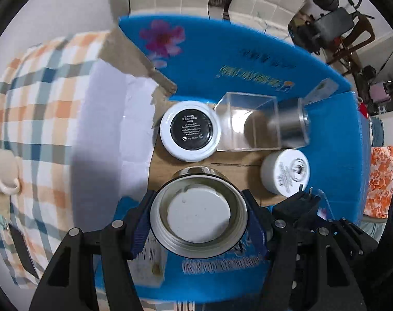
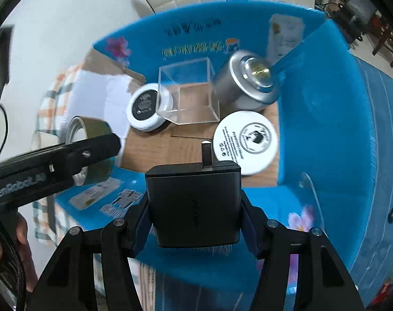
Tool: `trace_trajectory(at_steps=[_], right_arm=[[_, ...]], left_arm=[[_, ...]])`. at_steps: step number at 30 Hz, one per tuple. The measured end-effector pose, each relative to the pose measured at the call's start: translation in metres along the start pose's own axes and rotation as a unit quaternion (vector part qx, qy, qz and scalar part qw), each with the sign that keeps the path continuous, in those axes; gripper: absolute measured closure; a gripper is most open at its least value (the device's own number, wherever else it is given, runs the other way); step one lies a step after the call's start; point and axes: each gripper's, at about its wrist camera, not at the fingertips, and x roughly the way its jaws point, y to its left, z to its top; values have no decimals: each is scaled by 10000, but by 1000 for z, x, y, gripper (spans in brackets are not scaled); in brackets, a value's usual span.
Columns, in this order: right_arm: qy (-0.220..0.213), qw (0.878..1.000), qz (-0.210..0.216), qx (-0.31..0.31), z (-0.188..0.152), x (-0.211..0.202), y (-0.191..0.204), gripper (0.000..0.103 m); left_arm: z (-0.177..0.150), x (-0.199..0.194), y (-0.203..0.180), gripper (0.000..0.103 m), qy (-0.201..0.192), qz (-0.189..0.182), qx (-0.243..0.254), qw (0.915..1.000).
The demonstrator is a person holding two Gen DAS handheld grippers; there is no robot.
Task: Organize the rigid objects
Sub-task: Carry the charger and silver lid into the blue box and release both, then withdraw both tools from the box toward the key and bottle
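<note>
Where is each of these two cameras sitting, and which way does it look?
Left wrist: on the left gripper, looking down into the blue box; its fingers clamp a round jar.
Right wrist: on the right gripper, looking down into the same box; its fingers clamp a black charger; the left gripper's arm and a bit of hand show at left.
Shared: clear cube, black-labelled white tin, silver cylinder.

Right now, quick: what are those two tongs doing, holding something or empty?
Left tongs: closed on a round jar, above the blue box.
Right tongs: closed on a black charger plug, above the same box.
</note>
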Motion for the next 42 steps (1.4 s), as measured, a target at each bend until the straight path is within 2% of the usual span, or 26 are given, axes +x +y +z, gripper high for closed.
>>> trace_trajectory(at_steps=[3,4,7,13,18,22,24,27,30,34,38,42], right_arm=[[135,9999,-6,14,8,19,1,41],[192,9998,11,35,10,24,0,41],[401,9986,339,79,17,43,-1,41],[582,9977,353,-2,22,65,-4,40],[817,9962,299,87,29,74,-6,39],[1032,9940,344,129,36,87,-4,35],[1064,9940,249,104,38,88,-4,35],[1038,9944,174,63,37,79,-9,35],[987,9951,19,13,33,69,-10,31],[809,9955,-479,-96,25,49,-14,16],[534,9951,-833,-72,16,30,-22,14],[258,9952,-948,-28,3,4,-22,14]], left_arm=[[8,16,7,41,290,-62,10,9996],[11,24,10,41,507,-165,-4,9986],[12,36,15,40,768,-303,-37,9966],[10,57,21,40,1148,-460,-146,9922],[9,68,27,39,1425,-371,-247,9888],[5,77,33,37,1633,-512,-389,9845],[3,77,34,34,1649,-527,-392,9841],[1,69,29,22,1613,-536,-325,9849],[-5,57,21,15,1521,-455,-235,9870],[-21,33,13,3,1220,-221,-130,9922],[-42,4,0,3,807,165,11,9966],[-61,-22,-10,3,450,245,69,9987]])
